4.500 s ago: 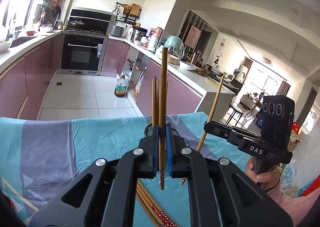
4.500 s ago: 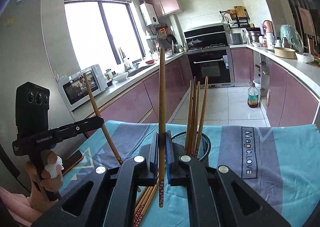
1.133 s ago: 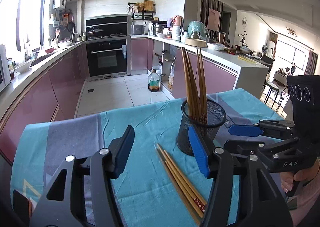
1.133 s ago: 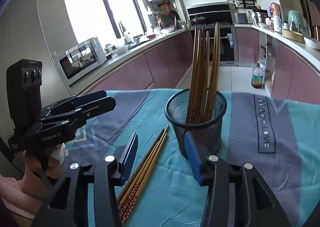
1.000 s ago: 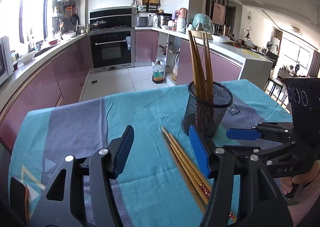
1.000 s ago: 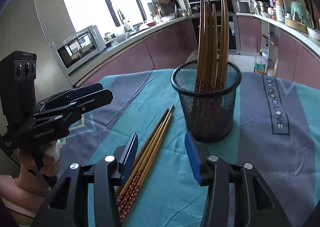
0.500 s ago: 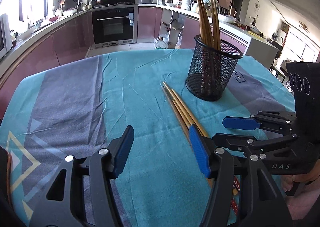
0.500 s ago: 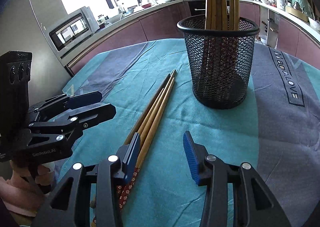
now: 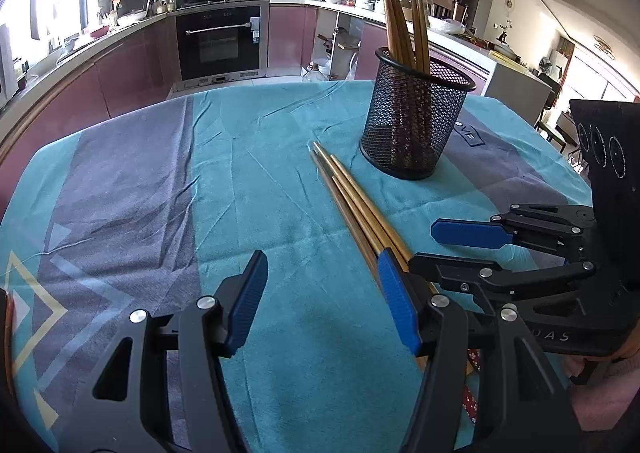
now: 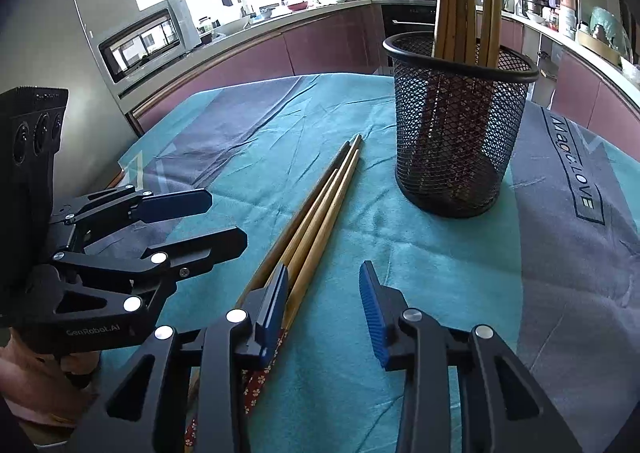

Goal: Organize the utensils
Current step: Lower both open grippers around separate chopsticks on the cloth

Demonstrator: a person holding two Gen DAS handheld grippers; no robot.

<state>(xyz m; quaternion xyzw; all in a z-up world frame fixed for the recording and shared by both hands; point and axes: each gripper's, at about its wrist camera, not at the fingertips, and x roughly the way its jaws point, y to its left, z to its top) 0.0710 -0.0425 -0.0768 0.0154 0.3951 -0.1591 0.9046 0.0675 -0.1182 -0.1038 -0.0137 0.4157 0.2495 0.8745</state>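
Left tool [image 9: 320, 293]: jaws wide apart, nothing between the blue pads, low over the cloth [image 9: 248, 189] at the lower centre of the left view. Its right pad overlaps the near part of the loose chopsticks; contact cannot be judged.

Right tool [image 10: 324, 305]: jaws also wide apart and empty, lower centre of the right view. Its left pad sits over the loose chopsticks' near ends; touching or just above, cannot tell.

Loose chopsticks [image 9: 352, 197]: a tight bundle lying flat on the cloth, running from lower right toward upper centre in the left view, tapered tips pointing at the cup. In the right view the same bundle [image 10: 320, 209] runs from the lower left up to centre. Exact count unclear, at least three. Red patterned ends show under the tools.

Cup [image 9: 416, 125]: black mesh, upright on the cloth, upper right of centre in the left view; upper right [image 10: 456, 133] in the right view. Several chopsticks stand in it, tips up and leaning. The bundle's tips lie near the cup's base, not touching.

Each tool shows in the other's view: right tool at the right edge [image 9: 452, 249], left tool at the left edge [image 10: 224, 221], both with jaws parted.

The bench is covered by a teal and grey cloth.
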